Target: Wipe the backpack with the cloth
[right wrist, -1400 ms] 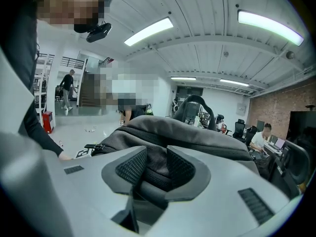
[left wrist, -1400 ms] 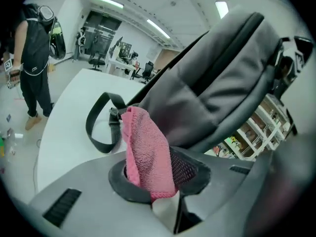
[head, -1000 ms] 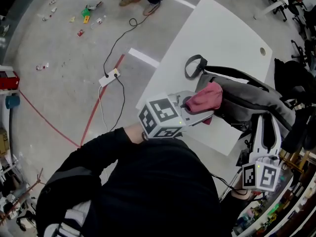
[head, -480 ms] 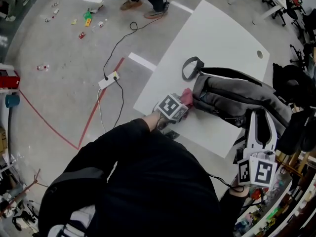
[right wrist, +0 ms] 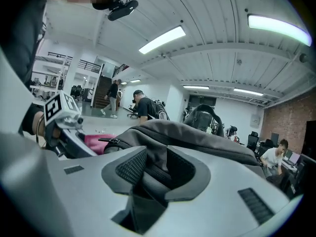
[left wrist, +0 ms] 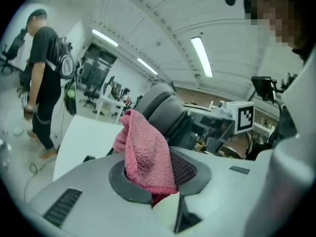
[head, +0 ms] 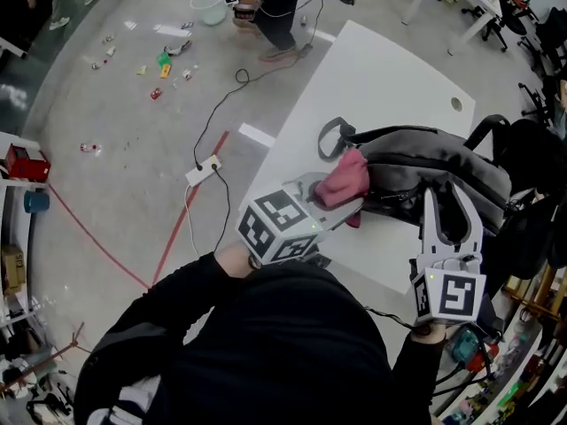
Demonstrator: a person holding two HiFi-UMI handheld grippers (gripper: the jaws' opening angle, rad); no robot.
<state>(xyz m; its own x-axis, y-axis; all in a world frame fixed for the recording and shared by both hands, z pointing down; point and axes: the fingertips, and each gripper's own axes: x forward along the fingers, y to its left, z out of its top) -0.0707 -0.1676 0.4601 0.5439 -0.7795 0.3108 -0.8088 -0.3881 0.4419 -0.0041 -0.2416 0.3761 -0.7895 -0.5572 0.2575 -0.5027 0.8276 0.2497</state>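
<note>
A wipe about to run the length of the bag: the pink cloth (head: pixel 342 179) sits bunched in the left hand-held gripper (head: pixel 344 205), just left of centre in the head view. The jaws are clamped on it, and a fold of towelling stands up between the pads in the left gripper view. The cloth is at the left end of the grey backpack (head: pixel 430 162), beside its carry loop (head: pixel 330 138). From overhead it is hard to say whether it presses on the fabric or hangs just above it.

The backpack lies on its side on the white bench (head: pixel 376 65), centre-right of the frame. Its long axis runs from the loop at the left towards the right edge, dipping slightly. Nearly the whole bag therefore lies to the right of the cloth and a little above it in the picture.

The right hand-held gripper (head: pixel 450 204) reaches up from the lower right. It is closed on a fold of the bag's grey fabric along the near edge, right of the bag's middle, apparently to steady it. The left gripper is plainly the nearer to the loop end. A stroke from there would most likely travel rightwards along the top of the bag and pass above the spot where the right one holds.
</note>
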